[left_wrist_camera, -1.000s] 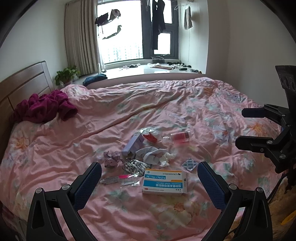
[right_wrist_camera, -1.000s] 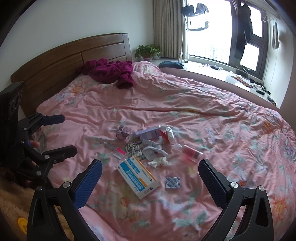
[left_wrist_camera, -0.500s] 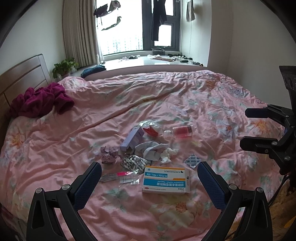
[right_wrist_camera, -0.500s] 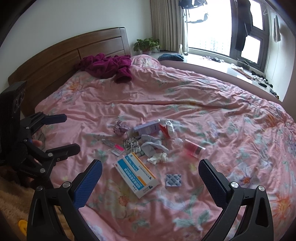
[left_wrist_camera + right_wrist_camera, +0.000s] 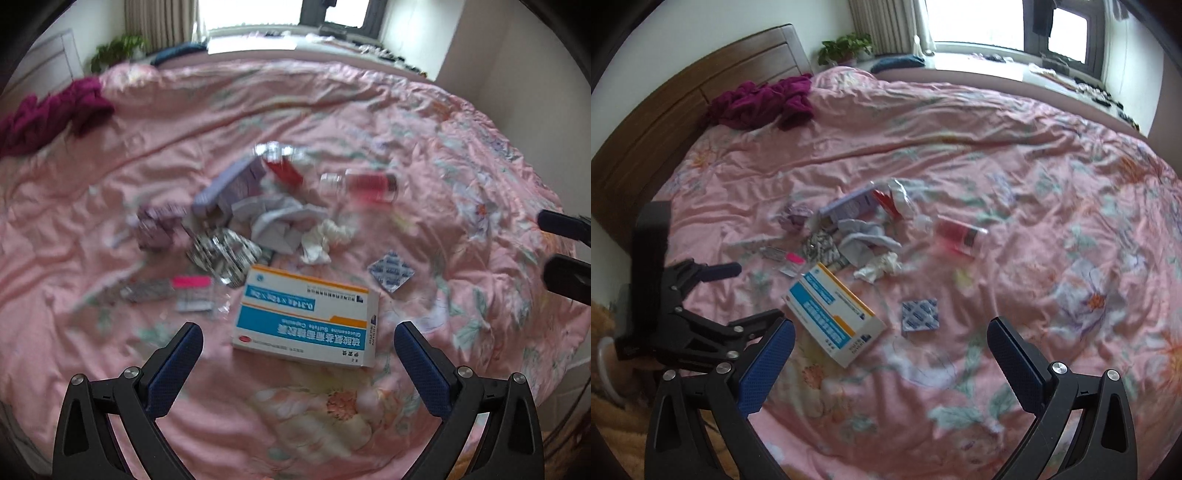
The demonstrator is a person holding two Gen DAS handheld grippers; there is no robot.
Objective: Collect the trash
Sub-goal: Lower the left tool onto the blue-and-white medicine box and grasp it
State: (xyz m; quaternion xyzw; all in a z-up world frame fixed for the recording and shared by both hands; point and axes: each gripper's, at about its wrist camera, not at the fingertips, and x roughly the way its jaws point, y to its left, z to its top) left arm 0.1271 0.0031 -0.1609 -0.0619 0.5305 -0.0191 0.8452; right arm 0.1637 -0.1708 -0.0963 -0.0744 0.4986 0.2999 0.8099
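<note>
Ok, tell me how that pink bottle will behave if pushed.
The bottle lies on its side on the soft quilt, so it may roll, though folds should slow it. It looks clear and rigid, probably slippery to pinch.

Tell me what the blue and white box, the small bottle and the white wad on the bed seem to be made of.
Blue and white box: printed cardboard, going by its crisp folded edges. Small bottle: clear plastic or glass, pinkish-red contents showing through; too blurred to say which. White wad: tissue or thin paper, soft and crumpled.
</note>
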